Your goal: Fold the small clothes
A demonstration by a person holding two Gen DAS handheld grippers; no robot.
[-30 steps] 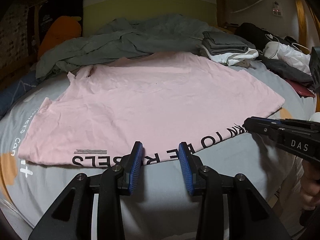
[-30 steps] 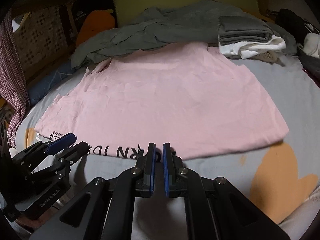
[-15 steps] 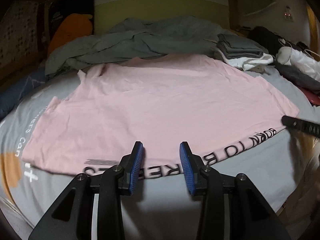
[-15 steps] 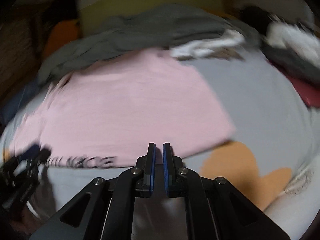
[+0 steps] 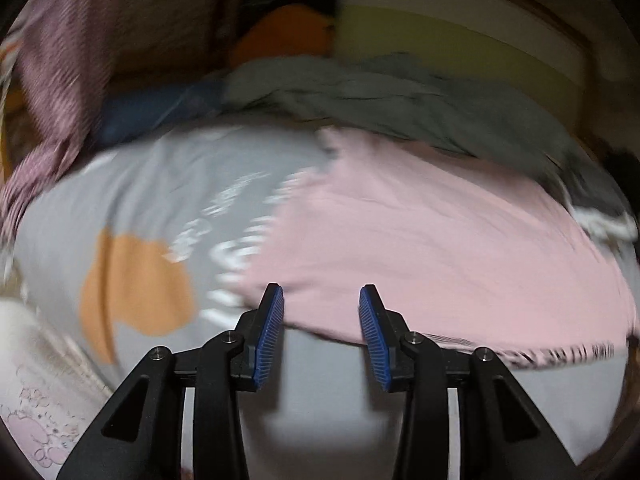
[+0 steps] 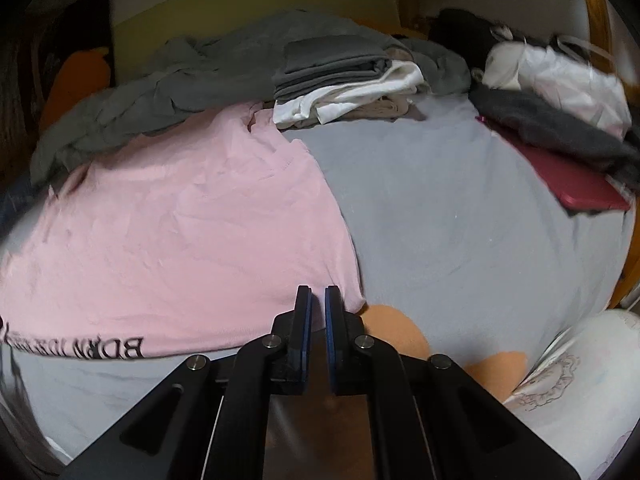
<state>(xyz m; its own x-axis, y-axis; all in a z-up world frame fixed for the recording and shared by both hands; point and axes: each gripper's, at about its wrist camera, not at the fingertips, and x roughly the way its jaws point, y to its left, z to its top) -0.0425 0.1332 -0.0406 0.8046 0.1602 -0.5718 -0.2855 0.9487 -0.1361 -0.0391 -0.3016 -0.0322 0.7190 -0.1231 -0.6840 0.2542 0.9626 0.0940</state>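
A pink T-shirt (image 5: 420, 248) with black lettering along its near hem lies spread flat on the grey bed sheet (image 5: 132, 184). My left gripper (image 5: 321, 296) hovers at the shirt's near left corner, open, with nothing between its blue pads; this view is blurred. In the right wrist view the same T-shirt (image 6: 180, 232) fills the left half. My right gripper (image 6: 318, 292) is shut and empty, just above the shirt's near right corner. Neither gripper appears in the other's view.
A rumpled grey blanket (image 6: 180, 80) lies behind the shirt. Beside it is a folded stack of grey and white clothes (image 6: 344, 80). Dark garments, a white bag (image 6: 560, 80) and a red flat item (image 6: 568, 176) crowd the right. A checked cloth (image 5: 52, 80) hangs at left.
The left gripper has swung left to the shirt's left end, and the right gripper has swung right to its right corner. The jaws look unchanged.
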